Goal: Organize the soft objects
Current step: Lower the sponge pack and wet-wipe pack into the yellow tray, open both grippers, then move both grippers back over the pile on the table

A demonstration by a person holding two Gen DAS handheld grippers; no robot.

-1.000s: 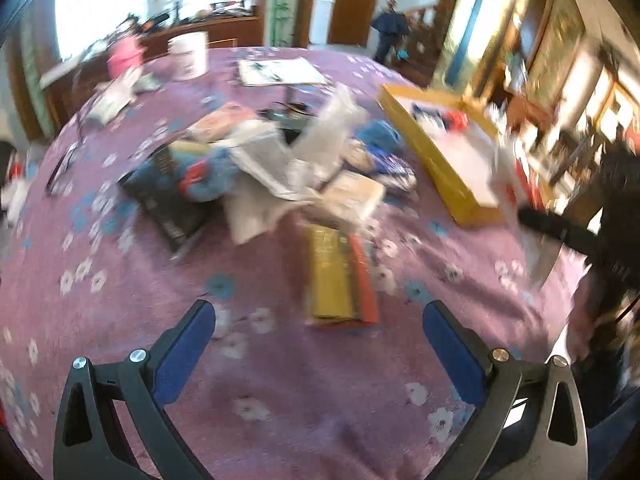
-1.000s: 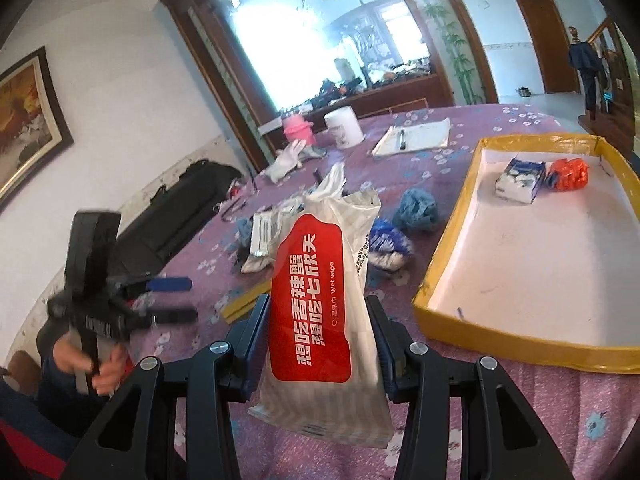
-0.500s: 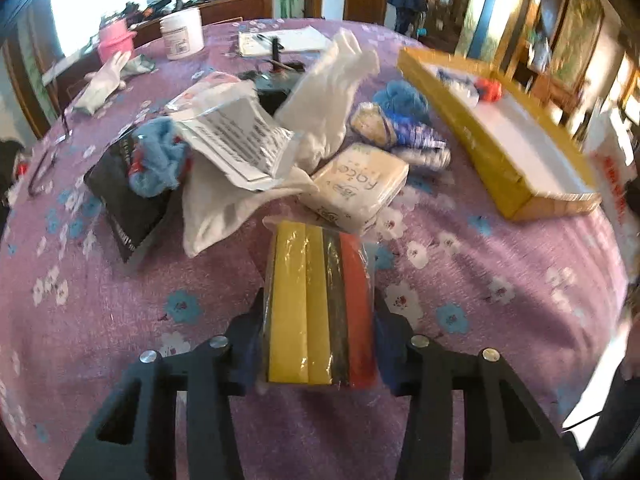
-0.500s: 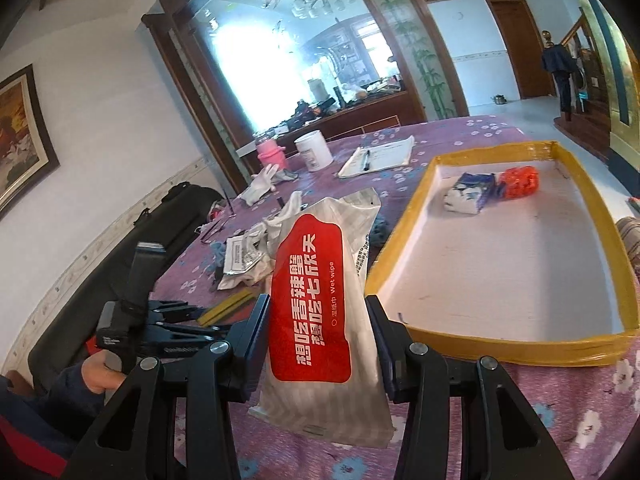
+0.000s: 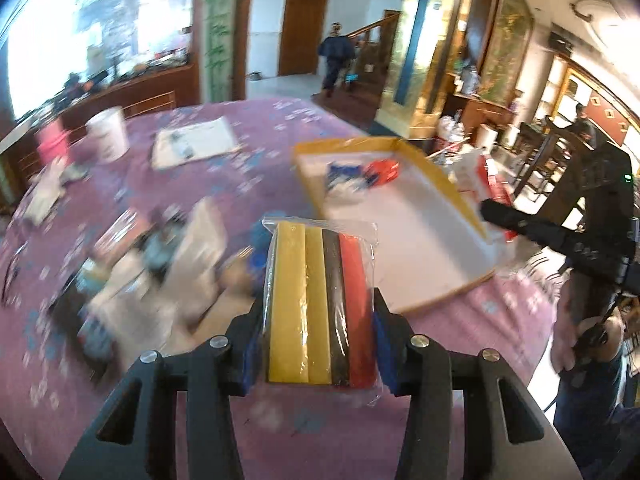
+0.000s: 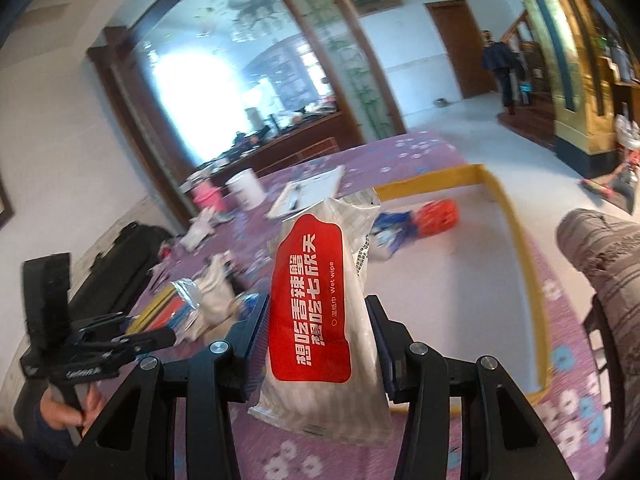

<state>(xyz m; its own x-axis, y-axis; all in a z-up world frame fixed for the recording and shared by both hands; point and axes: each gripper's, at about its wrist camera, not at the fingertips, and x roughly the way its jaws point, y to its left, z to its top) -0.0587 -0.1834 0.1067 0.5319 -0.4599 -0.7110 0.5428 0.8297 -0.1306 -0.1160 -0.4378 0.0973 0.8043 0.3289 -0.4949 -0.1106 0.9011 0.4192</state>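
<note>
My left gripper [image 5: 318,340] is shut on a clear bag of yellow, black and red sponge strips [image 5: 320,308], held above the purple flowered tablecloth [image 5: 80,360]. My right gripper [image 6: 316,344] is shut on a white wet wipe pack with a red label [image 6: 316,312], lifted near the yellow-rimmed tray [image 6: 516,240]. The same tray [image 5: 440,184] lies ahead and to the right in the left wrist view. A blue packet [image 6: 390,226] and an orange item [image 6: 436,214] lie at the tray's far end. The left gripper [image 6: 120,344] also shows at the lower left of the right wrist view.
A blurred pile of soft packets and bags [image 5: 160,264] lies left of the tray. A white tub [image 5: 108,134], a pink cup [image 5: 52,140] and papers [image 5: 196,146] stand at the table's far side. A person's patterned sleeve [image 6: 600,256] is right of the tray. Someone stands far off by the door [image 5: 336,56].
My left gripper closed on the sponge strip bag and lifted it off the table, swinging right toward the tray. My right gripper carried the wet wipe pack up and closer over the tray.
</note>
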